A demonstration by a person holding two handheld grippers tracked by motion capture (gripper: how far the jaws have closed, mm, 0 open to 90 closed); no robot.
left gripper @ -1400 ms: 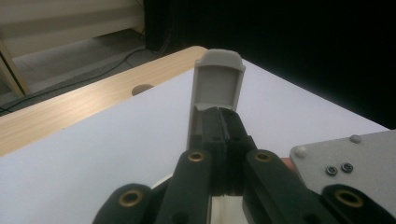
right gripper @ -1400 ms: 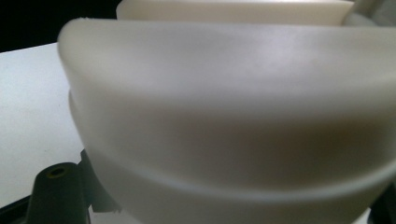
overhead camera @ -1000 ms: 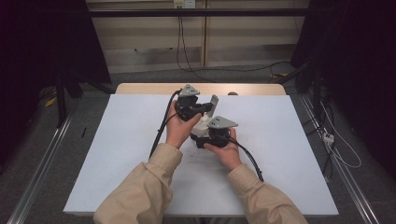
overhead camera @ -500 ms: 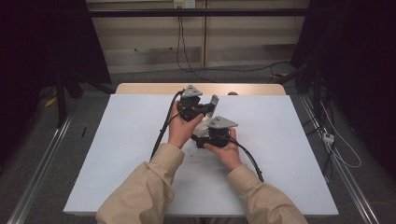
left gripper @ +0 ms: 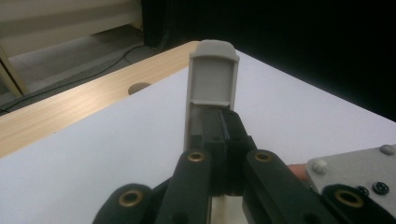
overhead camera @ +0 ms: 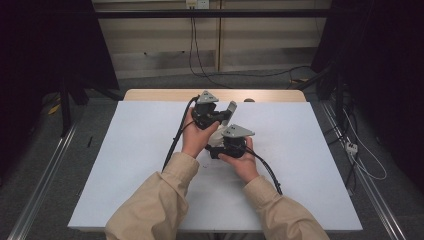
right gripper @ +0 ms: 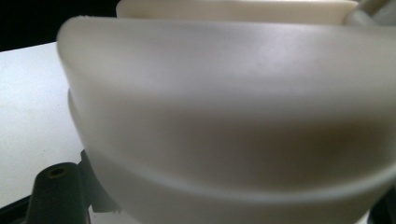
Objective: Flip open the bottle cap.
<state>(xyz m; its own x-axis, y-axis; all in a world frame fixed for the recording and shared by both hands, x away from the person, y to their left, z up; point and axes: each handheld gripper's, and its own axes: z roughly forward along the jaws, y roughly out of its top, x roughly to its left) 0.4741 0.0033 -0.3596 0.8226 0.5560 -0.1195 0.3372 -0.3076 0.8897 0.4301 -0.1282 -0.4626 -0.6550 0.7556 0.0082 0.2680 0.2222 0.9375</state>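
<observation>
Cream bowl (right gripper: 233, 116) on table, grey handle (left gripper: 212, 74) raised.

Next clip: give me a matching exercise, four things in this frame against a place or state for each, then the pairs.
Things:
1. left claw
2. right claw
3. grey handle
4. white sheet

Places or states:
A. covers the table top
B. sticks out past closed jaws
C. shut on the grey handle
D. pressed against a cream bowl

Pairs: 1-C, 2-D, 3-B, 4-A
</observation>
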